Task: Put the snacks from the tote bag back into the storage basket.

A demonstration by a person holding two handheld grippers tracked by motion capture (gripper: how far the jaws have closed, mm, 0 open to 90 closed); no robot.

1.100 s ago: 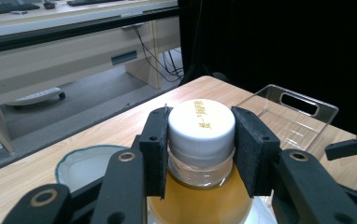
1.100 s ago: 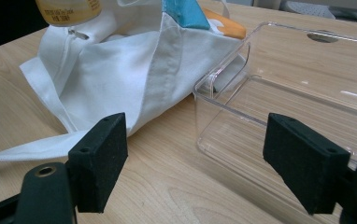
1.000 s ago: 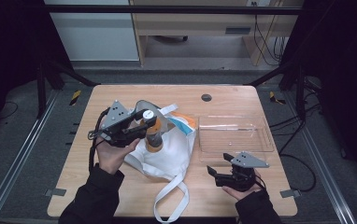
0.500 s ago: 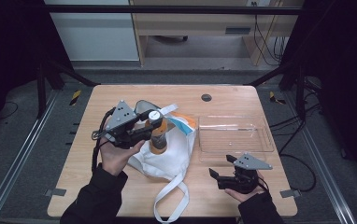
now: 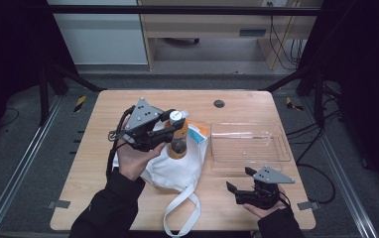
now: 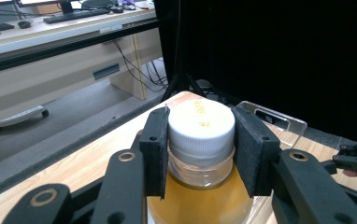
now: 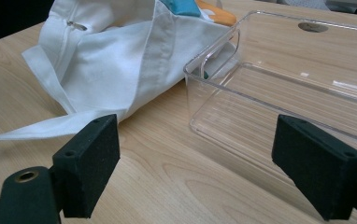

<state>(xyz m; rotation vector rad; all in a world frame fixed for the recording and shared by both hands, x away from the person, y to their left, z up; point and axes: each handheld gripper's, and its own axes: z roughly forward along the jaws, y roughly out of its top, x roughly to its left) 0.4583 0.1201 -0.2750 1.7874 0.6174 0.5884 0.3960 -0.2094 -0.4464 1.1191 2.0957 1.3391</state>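
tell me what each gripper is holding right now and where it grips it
The left gripper holds the bottle by its white cap and neck. The right gripper stands open with nothing between its jaws.

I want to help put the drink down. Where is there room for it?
The clear tray, right of the white bag, has nothing in it. Bare wood lies along the table left of the bag and behind the tray. It is crowded in the middle, where the left gripper holds the bottle over the bag.

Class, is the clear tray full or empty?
Empty: the tray shows only bare wood through its clear floor; the bottle is outside it, in the left gripper.
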